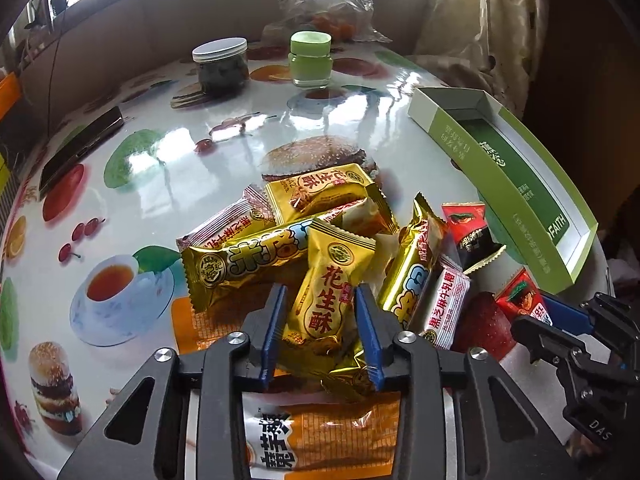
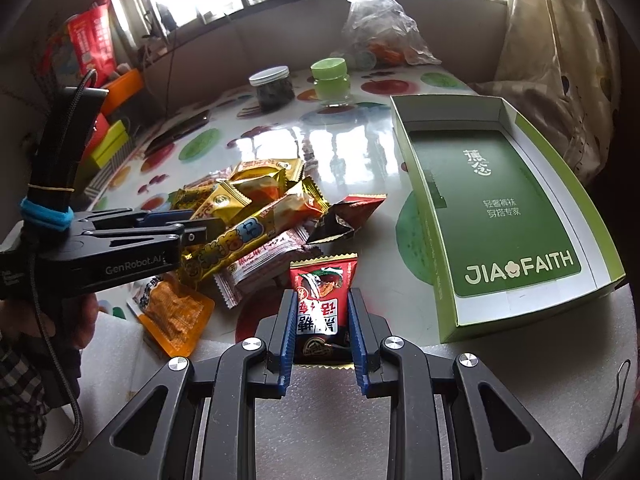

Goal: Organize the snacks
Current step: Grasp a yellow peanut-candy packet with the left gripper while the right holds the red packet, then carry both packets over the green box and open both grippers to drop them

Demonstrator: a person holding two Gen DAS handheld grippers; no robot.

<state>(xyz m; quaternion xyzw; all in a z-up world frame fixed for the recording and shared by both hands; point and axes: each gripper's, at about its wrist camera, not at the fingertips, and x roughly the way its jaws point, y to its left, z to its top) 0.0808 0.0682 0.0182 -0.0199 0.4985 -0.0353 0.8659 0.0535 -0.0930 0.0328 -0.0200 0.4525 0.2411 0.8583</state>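
Note:
A pile of wrapped snacks lies mid-table, also seen in the right wrist view. My left gripper is shut on a gold peanut-crisp packet at the pile's near side. My right gripper is shut on a red snack packet, right of the pile; it shows at the right edge of the left wrist view. The left gripper appears from the side in the right wrist view. An open green box lies at the right with nothing in it.
A dark jar with a white lid and a green-lidded jar stand at the back. A clear plastic bag sits behind them. A phone lies at the left. An orange packet lies under my left gripper. A second red packet lies near the box.

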